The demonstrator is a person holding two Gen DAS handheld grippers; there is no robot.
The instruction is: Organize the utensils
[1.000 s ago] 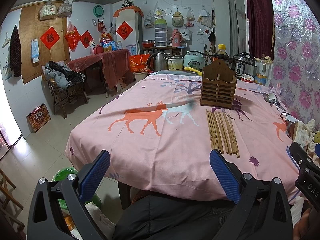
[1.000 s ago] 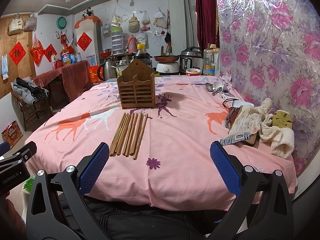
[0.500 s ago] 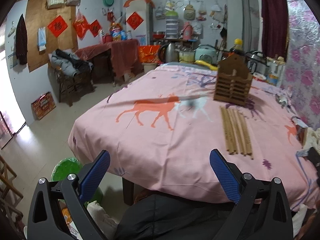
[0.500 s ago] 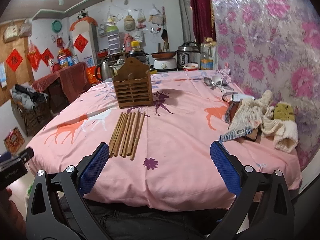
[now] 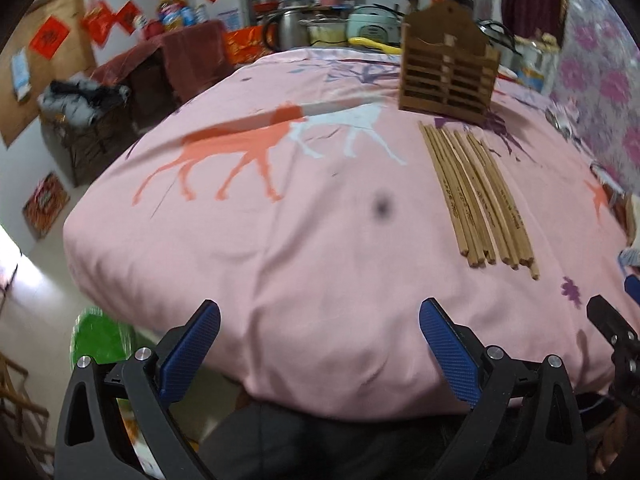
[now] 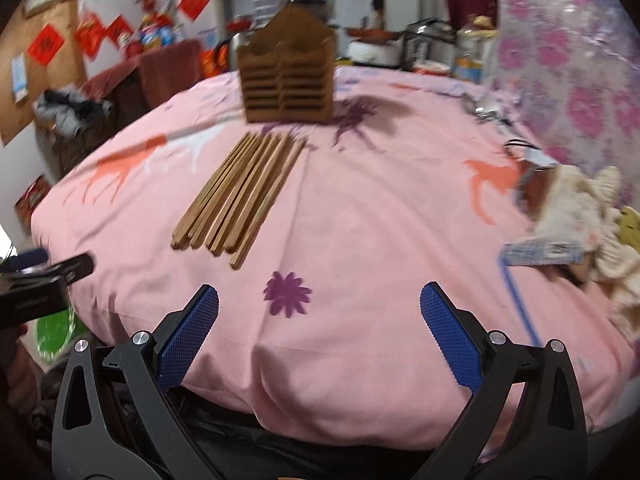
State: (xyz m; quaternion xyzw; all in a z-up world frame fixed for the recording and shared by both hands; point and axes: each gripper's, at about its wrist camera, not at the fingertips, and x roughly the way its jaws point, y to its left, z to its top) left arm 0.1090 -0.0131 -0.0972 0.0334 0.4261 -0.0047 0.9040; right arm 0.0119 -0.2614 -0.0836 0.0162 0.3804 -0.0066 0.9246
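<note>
Left claw (image 5: 319, 332) and right claw (image 6: 319, 318) both spread wide, empty, above near counter (image 6: 360, 220) edge. Bundle of wooden chopsticks (image 5: 476, 196) flat on pink cloth, just before upright slatted wooden holder (image 5: 448, 76), apart from both claws.

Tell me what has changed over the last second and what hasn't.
Both grippers moved forward over the near table edge, toward the chopsticks. The left gripper and right gripper kept their jaws wide open and took hold of nothing. The chopsticks still lie in a row before the wooden holder.
</note>
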